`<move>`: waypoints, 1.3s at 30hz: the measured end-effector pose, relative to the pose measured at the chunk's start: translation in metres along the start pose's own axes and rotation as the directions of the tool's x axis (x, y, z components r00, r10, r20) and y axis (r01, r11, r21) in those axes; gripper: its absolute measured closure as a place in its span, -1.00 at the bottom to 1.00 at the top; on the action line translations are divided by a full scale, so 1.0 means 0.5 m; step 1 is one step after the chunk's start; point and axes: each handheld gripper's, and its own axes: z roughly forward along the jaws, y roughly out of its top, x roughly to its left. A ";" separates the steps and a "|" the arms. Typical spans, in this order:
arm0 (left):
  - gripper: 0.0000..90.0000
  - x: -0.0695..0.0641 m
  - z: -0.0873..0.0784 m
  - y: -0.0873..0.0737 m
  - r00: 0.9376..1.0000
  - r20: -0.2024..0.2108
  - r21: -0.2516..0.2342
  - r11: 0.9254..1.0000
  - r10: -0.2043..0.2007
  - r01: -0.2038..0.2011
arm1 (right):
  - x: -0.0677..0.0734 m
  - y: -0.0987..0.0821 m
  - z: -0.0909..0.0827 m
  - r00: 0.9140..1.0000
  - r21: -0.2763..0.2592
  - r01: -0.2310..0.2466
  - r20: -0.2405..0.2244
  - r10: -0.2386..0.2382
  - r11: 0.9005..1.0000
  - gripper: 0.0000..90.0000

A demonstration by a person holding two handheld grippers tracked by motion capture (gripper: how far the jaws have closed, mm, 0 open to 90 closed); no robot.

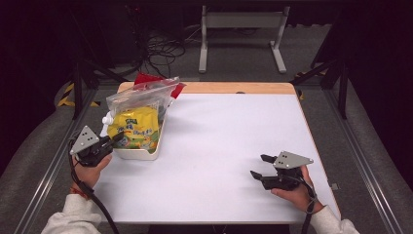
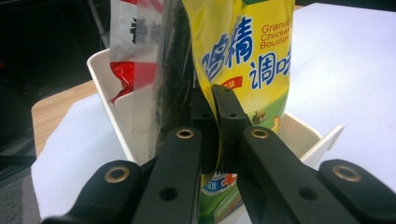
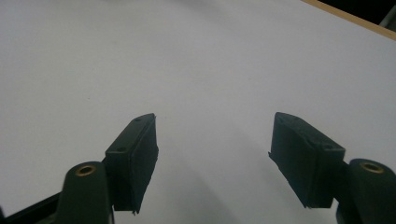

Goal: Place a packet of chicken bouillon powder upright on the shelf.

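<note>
Yellow seasoning pouch [image 1: 135, 127] standing in a white bin [image 1: 138, 154] at the table's [image 1: 219, 161] left edge, clear bag [image 1: 141, 93] behind it, left gripper [image 1: 115, 140] clamped on the pouch's edge, right gripper [image 1: 259, 165] resting well apart, jaws wide and empty.

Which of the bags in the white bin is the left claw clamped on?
The yellow chicken bouillon bag, pinched at its edge; the clear bag with red print stands beside it, ungripped.
</note>
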 end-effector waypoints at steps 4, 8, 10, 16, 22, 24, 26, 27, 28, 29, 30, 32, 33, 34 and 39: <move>0.96 -0.001 0.000 -0.002 1.000 -0.005 -0.010 1.000 -0.015 0.014 | 0.001 0.000 0.001 1.000 0.001 0.002 0.000 -0.002 1.000 -0.30; 0.84 0.000 -0.004 -0.004 0.999 -0.011 -0.025 0.998 -0.050 0.050 | 0.000 0.000 0.000 1.000 0.000 0.002 0.001 -0.002 1.000 -0.30; 0.74 -0.002 -0.007 -0.004 0.998 -0.020 -0.039 0.997 -0.066 0.065 | -0.001 0.000 -0.001 1.000 -0.001 0.001 0.002 -0.001 1.000 -0.30; 0.53 -0.013 -0.028 0.001 0.996 -0.054 -0.064 0.995 -0.076 0.072 | -0.003 0.001 -0.005 1.000 -0.005 0.001 0.011 -0.001 1.000 -0.30; 0.36 -0.031 -0.047 0.009 0.994 -0.091 -0.072 0.996 -0.068 0.061 | -0.005 0.002 -0.008 1.000 -0.007 -0.001 0.018 0.001 1.000 -0.30; 0.25 -0.035 -0.050 0.011 0.992 -0.101 -0.077 0.995 -0.078 0.071 | -0.005 0.002 -0.007 1.000 -0.005 0.000 0.020 0.000 1.000 -0.30; 0.08 -0.040 -0.051 0.012 0.990 -0.121 -0.070 0.995 -0.078 0.070 | -0.005 0.002 -0.007 1.000 -0.004 0.001 0.019 -0.001 1.000 -0.30; 0.03 -0.046 -0.052 0.013 0.989 -0.133 -0.064 0.996 -0.070 0.062 | -0.004 0.002 -0.007 1.000 -0.003 0.003 0.018 -0.003 1.000 -0.30; -0.04 -0.051 -0.054 0.013 0.988 -0.136 -0.062 0.996 -0.068 0.060 | -0.004 0.003 -0.008 1.000 -0.003 0.004 0.018 -0.004 1.000 -0.31; -0.04 -0.054 -0.055 0.014 0.989 -0.130 -0.057 0.997 -0.067 0.060 | -0.004 0.003 -0.008 1.000 -0.003 0.004 0.018 -0.004 1.000 -0.31; -0.06 -0.061 -0.055 0.015 0.989 -0.130 -0.046 0.997 -0.067 0.062 | -0.004 0.003 -0.008 1.000 -0.003 0.004 0.016 -0.004 1.000 -0.31; -0.21 -0.077 -0.056 0.016 0.987 -0.149 -0.026 0.998 -0.058 0.054 | -0.005 0.003 -0.008 1.000 0.000 0.002 0.016 -0.002 1.000 -0.31; -0.26 -0.082 -0.057 0.016 0.987 -0.150 -0.023 0.998 -0.061 0.058 | -0.006 0.003 -0.008 1.000 0.001 0.002 0.016 -0.002 1.000 -0.31; -0.30 -0.087 -0.058 0.015 0.986 -0.149 -0.023 0.998 -0.067 0.064 | -0.005 0.003 -0.008 1.000 0.000 0.003 0.016 -0.003 1.000 -0.31; -0.47 -0.114 -0.064 0.012 0.983 -0.168 -0.006 0.997 -0.072 0.072 | -0.006 0.003 -0.010 1.000 -0.002 0.005 0.019 -0.005 1.000 -0.31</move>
